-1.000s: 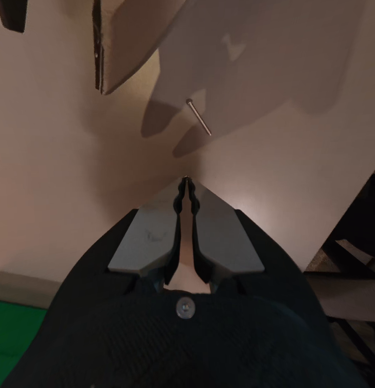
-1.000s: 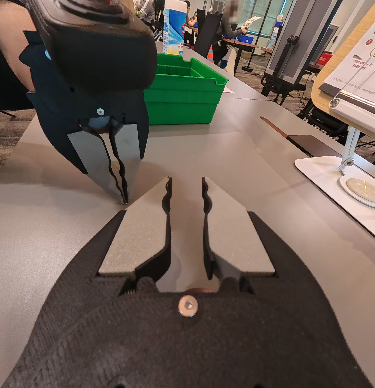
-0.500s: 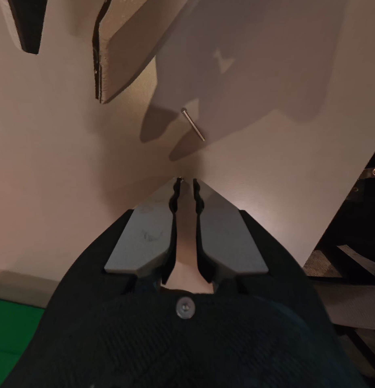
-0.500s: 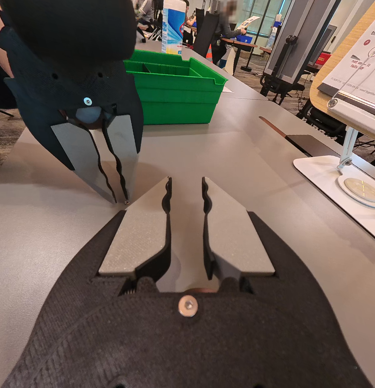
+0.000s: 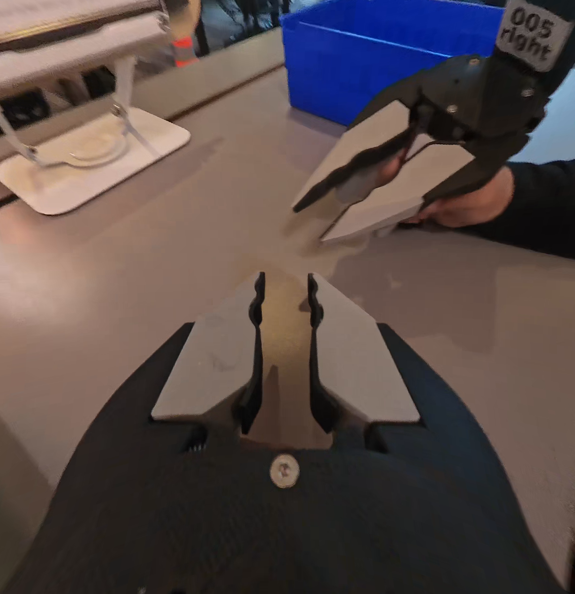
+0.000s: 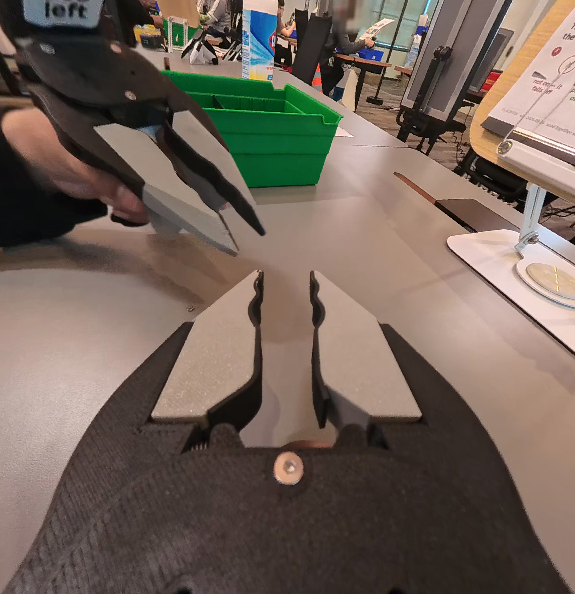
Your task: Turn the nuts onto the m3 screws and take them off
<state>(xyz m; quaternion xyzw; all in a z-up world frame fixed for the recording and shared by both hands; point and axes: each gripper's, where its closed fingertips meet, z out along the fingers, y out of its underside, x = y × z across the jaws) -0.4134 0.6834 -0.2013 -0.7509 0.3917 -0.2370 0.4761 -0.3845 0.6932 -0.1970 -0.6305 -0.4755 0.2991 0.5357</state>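
Left hand-held gripper (image 5: pixel 285 278) lifted off tabletop (image 5: pixel 151 257), jaws now parted wider, empty. Nut (image 6: pixel 190 308) released, lying at 9 o'clock of right hand-held gripper (image 6: pixel 286 276), unchanged: parted, empty.

A small metal nut (image 6: pixel 190 308) lies flat on the grey table (image 6: pixel 87 337).

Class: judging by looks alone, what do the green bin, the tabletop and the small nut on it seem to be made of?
Green bin: probably moulded plastic, uniform colour, ribbed walls, slight sheen.
Tabletop: likely grey laminate, smooth and matte with soft reflections; its core is hidden.
Nut: seemingly metal, a pale glinting speck, too small to be certain.
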